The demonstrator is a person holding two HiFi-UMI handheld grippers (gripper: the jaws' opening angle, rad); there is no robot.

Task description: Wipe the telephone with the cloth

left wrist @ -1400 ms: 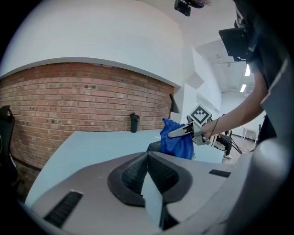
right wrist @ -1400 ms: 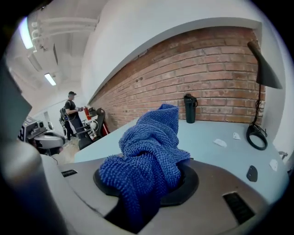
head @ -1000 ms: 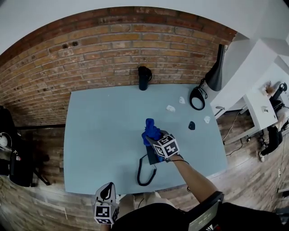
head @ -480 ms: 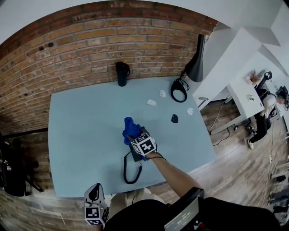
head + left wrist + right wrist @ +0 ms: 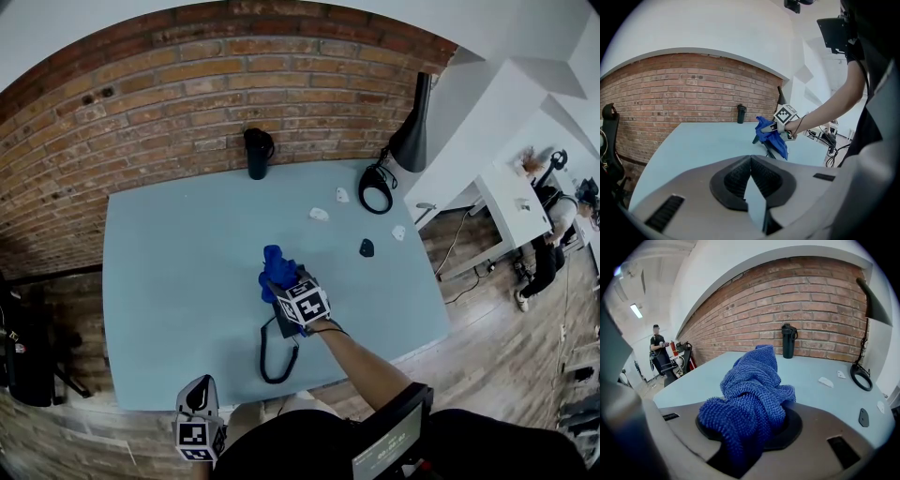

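Near the front middle of the pale blue-grey worktop (image 5: pixel 169 281) lies the black telephone (image 5: pixel 280 326), its coiled black cord (image 5: pixel 266 361) looping toward the front edge. At its far end sits the bunched blue microfibre cloth (image 5: pixel 276 270), pinched by the right claw (image 5: pixel 287 289). Its 2 jaws close on a thick wad, and the right gripper view shows the nubbly pile spilling up out of the grip. The left claw (image 5: pixel 199 398) hangs off the front edge, pressed together on nothing, well apart from the telephone.

Wiping looks under way. To do it well, I judge the cloth should be drawn along the hard, smooth casing with light downward pressure. The telephone is unbraced and may slide or tug its springy cord, so the idle claw could steady it. At the back stand a black cylindrical flask (image 5: pixel 256 153) and a black cone-shaded lamp (image 5: pixel 413 122).
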